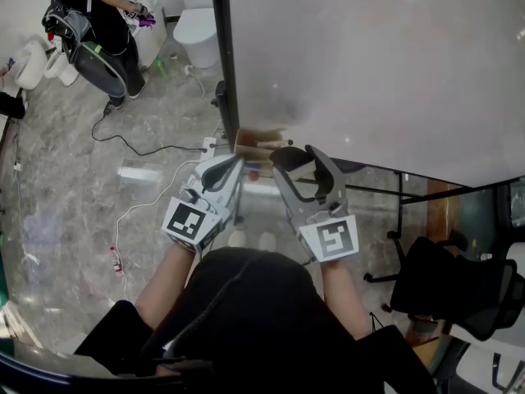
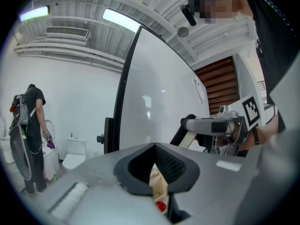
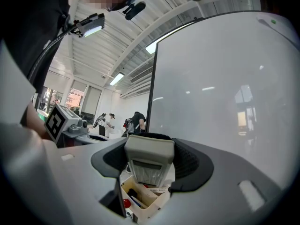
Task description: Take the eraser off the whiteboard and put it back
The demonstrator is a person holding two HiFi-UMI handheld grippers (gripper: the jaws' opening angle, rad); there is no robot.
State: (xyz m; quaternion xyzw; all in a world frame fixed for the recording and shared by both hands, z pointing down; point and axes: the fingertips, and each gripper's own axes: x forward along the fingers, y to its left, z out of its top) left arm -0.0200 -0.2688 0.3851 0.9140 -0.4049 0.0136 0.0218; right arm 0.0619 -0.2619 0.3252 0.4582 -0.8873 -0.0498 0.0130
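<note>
your right gripper (image 3: 150, 142) is clamped on the eraser (image 3: 148, 165), which sits in its jaws in front of the whiteboard (image 3: 225, 78). step 1 looks done, and putting it back is left. your left gripper (image 2: 154, 146) is closed and empty. the board face is bare, but mind its dark frame (image 3: 152, 88) and the box (image 3: 143, 200) below.

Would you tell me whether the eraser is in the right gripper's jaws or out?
In: the eraser stands between the right gripper's black pads, gripped on both sides.
</note>
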